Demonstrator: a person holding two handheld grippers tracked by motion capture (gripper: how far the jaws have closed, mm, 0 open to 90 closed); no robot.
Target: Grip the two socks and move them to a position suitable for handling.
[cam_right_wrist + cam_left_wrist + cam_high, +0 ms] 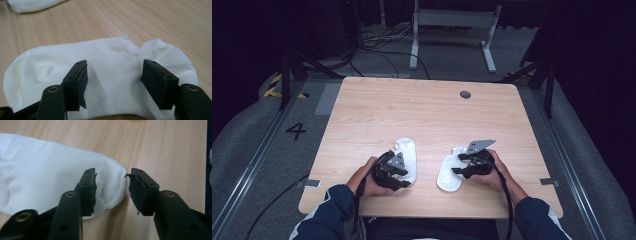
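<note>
Table (422,107): light wood, with a small dark round cap (465,94) near its far edge; both my forearms come in over the near edge in dark blue sleeves.

Left sock (407,157): white, flat on the wood, lying near-to-far on the left half of the near part of the table. In my left gripper view (50,172) its rounded end points right, and the fabric there is dented and puckered.

My left tongs (393,170): in my left hand at the sock's near left side. The jaws stand apart. In the left gripper view (111,192) one jaw lies over the edge of the sock's rounded end, the other over bare wood just past it; I cannot tell whether either presses the cloth.

Right sock (448,172): white, flat, well apart from the left one, on the right half of the near part of the table. In my right gripper view (107,72) it lies crosswise, its ribbed, notched cuff on the far side toward the right, a small dimple toward the left.

My right tongs (467,166): in my right hand at the sock's right side, a grey plate on top. The jaws are wide apart, both over the sock's middle (113,85), nothing caught between them.

Far corner of the right gripper view: a bit of the left sock (30,5).
</note>
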